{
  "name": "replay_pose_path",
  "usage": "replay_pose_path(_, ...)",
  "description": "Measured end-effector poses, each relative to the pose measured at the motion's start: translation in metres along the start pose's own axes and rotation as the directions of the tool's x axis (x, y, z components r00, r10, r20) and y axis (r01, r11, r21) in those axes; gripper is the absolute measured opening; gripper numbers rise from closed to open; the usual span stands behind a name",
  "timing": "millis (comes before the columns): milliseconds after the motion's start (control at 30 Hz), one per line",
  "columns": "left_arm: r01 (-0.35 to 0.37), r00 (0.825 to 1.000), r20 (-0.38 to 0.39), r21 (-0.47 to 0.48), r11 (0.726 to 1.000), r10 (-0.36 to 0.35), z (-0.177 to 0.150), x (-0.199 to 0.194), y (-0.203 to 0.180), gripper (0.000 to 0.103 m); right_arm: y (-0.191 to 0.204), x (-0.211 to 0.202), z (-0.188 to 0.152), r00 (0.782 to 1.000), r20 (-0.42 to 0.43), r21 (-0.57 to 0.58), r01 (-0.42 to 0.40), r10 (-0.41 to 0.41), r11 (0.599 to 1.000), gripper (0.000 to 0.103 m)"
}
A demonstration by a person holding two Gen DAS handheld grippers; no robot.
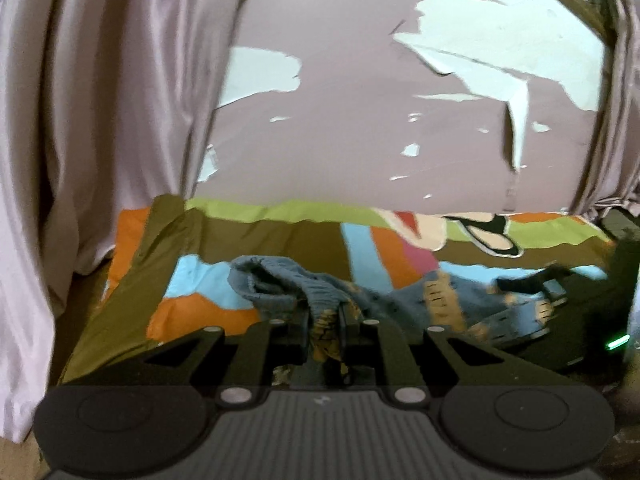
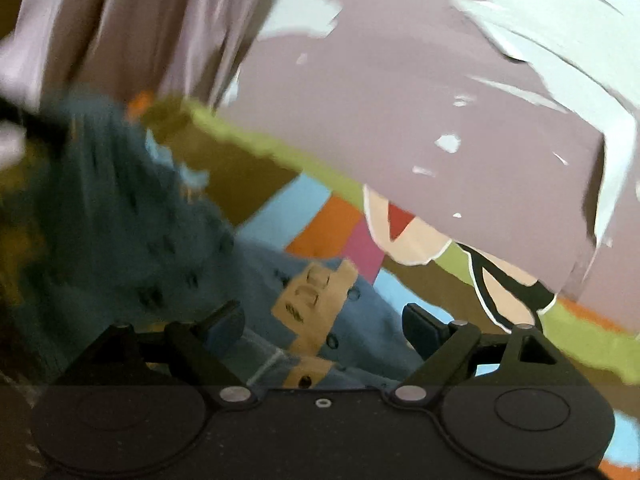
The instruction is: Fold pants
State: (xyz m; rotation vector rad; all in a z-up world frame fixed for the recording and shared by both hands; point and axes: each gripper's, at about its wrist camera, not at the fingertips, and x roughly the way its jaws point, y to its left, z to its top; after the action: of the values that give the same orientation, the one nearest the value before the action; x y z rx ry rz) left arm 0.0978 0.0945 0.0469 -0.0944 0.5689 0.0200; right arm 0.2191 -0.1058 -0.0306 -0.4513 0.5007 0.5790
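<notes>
left gripper (image 1: 324, 334): our jaws pinch the pants (image 1: 280, 284) waistband | right gripper (image 2: 324, 326): our jaws spread wide, pants beneath, ungripped

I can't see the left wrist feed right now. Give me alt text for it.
The left gripper is shut on a bunched edge of the blue pants, which trail right across a colourful bedsheet. Behind stands a wall with peeling paint, and a pale curtain hangs at left.

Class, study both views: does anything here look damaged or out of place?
Yes: the wall behind the bed is damaged, its mauve paint peeled away in large pale patches. The pants lie bunched on the colourful bedsheet.
</notes>
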Motion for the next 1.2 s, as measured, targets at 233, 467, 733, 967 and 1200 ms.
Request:
replay_pose_path(233,0.059,0.997,0.035,0.107,0.992,-0.064,0.011,-0.015,-0.035,0.015,-0.033,-0.049,-0.003,0.995,0.079,0.102,-0.065,0.057,0.993,0.087)
replay_pose_path(467,0.151,0.987,0.024,0.205,0.967,-0.159,0.022,-0.022,-0.084,0.015,-0.049,-0.107,-0.036,0.990,0.082,0.134,-0.121,0.111,0.983,0.087)
replay_pose_path(733,0.307,0.949,-0.068,0.415,0.857,-0.307,0.017,-0.013,-0.179,0.015,-0.090,-0.126,-0.078,0.999,0.037,0.145,0.008,-0.013,0.989,0.087)
replay_pose_path(967,0.414,0.910,-0.174,0.444,0.795,-0.377,-0.021,0.035,-0.243,0.015,-0.152,-0.117,-0.110,0.981,-0.038,0.284,0.192,-0.189,0.939,0.087)
replay_pose_path(1200,0.414,0.910,-0.241,0.466,0.782,-0.338,-0.056,0.055,-0.257,0.055,-0.183,-0.106,-0.124,0.996,-0.018,0.467,0.089,-0.091,0.880,0.087)
